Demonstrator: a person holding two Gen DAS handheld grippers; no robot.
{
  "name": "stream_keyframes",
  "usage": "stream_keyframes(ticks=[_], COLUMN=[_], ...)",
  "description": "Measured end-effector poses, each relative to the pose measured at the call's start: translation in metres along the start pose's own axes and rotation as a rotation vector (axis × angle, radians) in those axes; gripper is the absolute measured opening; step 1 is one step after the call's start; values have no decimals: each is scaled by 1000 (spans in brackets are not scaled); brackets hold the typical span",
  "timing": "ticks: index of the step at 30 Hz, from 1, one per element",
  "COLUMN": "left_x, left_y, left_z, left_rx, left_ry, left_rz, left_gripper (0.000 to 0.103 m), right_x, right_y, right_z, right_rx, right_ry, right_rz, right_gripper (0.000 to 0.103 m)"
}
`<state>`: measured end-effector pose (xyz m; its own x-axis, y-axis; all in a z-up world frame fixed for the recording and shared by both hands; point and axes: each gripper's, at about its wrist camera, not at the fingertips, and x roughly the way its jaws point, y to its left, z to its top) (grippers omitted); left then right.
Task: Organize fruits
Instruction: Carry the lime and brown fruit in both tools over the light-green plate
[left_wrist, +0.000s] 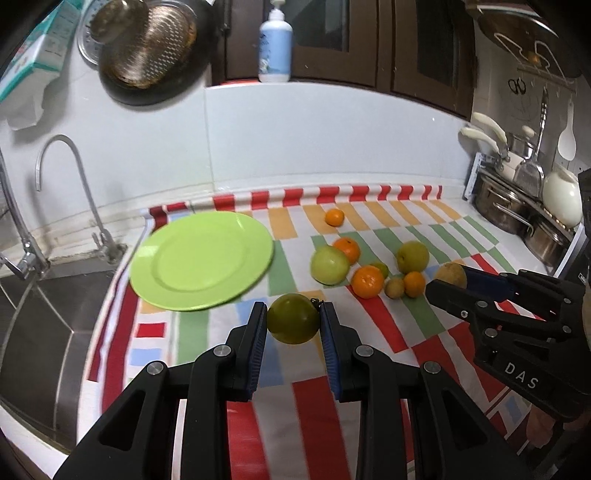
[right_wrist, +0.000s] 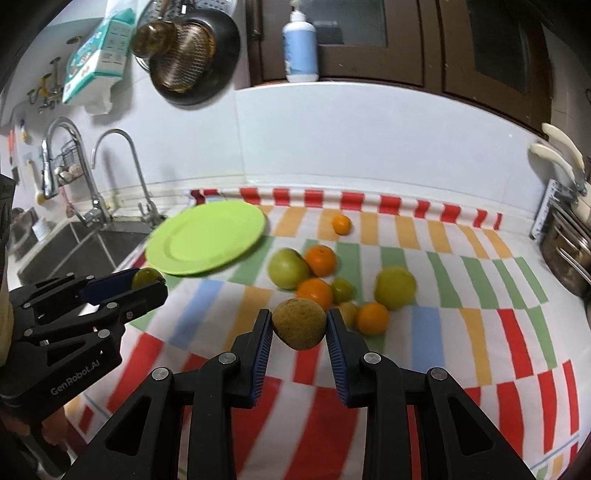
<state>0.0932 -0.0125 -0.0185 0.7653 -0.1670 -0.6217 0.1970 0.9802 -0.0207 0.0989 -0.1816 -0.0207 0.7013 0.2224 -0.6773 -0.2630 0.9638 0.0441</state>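
My left gripper (left_wrist: 293, 321) is shut on a dark green round fruit (left_wrist: 293, 319) and holds it above the striped cloth, just in front of the lime green plate (left_wrist: 201, 258). It also shows in the right wrist view (right_wrist: 147, 282). My right gripper (right_wrist: 299, 328) is shut on a brown speckled fruit (right_wrist: 299, 324), lifted near the fruit pile; it shows at the right of the left wrist view (left_wrist: 448, 280). Several oranges (left_wrist: 366, 281) and green fruits (left_wrist: 328, 265) lie loose on the cloth. The plate (right_wrist: 207, 238) holds nothing.
A steel sink (left_wrist: 40, 317) with taps (left_wrist: 79, 177) lies left of the plate. Steel pots (left_wrist: 513, 210) stand at the right edge. A soap bottle (left_wrist: 275, 44) stands on the ledge behind. A lone small orange (right_wrist: 341, 224) sits near the back wall.
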Motion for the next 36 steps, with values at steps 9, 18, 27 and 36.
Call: stream_keyframes(ticks=[9, 18, 27, 36], left_x=[-11, -8, 13, 54], left_y=[36, 63, 90, 113], left_z=[9, 29, 55, 75], left_rx=[-2, 0, -20, -26], left_ry=[-39, -77, -98, -77], left_rz=[50, 80, 94, 117], left_gripper=[29, 29, 29, 29], right_x=[10, 23, 57, 116], right_y=[37, 62, 78, 79], right_z=[29, 66, 100, 127], right_rx=[-45, -74, -74, -71], right_ry=[-57, -118, -112, -46], right_rz=[44, 77, 121, 147], right_gripper=[31, 31, 31, 31])
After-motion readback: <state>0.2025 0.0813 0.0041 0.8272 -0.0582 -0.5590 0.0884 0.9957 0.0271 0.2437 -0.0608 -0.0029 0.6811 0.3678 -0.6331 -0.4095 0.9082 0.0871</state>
